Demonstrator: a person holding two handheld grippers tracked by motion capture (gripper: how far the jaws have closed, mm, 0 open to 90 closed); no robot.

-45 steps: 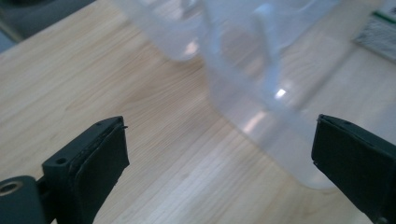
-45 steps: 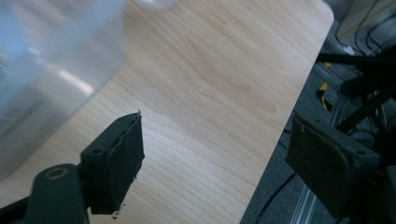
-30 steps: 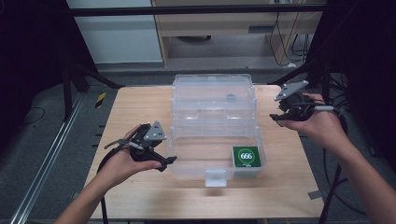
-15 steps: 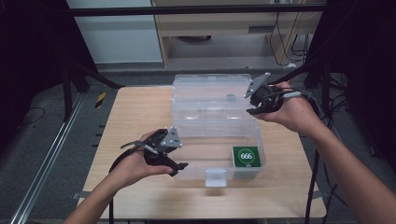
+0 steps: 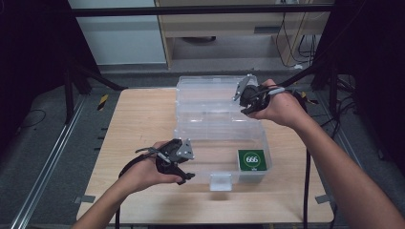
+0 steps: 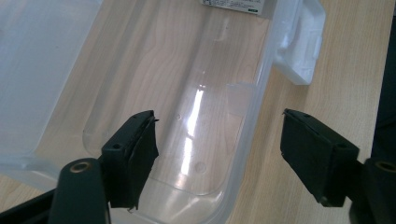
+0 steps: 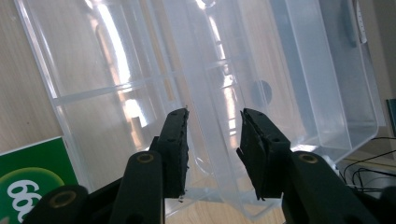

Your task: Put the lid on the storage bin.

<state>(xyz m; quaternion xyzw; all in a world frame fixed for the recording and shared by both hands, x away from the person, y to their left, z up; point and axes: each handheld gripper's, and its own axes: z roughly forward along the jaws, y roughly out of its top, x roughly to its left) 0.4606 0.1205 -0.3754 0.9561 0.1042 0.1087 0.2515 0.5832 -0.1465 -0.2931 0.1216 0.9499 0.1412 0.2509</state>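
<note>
A clear plastic box lies open on the wooden table, its lid folded back on the far side. A green packet marked 666 lies in the front right corner of the base. My left gripper is at the box's front left, open. In the left gripper view its jaws straddle the front wall and have just been closing. My right gripper is at the lid's right end. Its jaws have been closing around a clear wall of the lid, and I see no pad pressing on it.
The box's white latch sticks out over the table near the front edge. Bare tabletop lies left of the box. A black frame bar crosses the back, and cables hang at the far right.
The right hand has swung left from beside the box onto the lid's right end. The left hand has moved right to the box's front wall. Both pairs of jaws are narrower.
</note>
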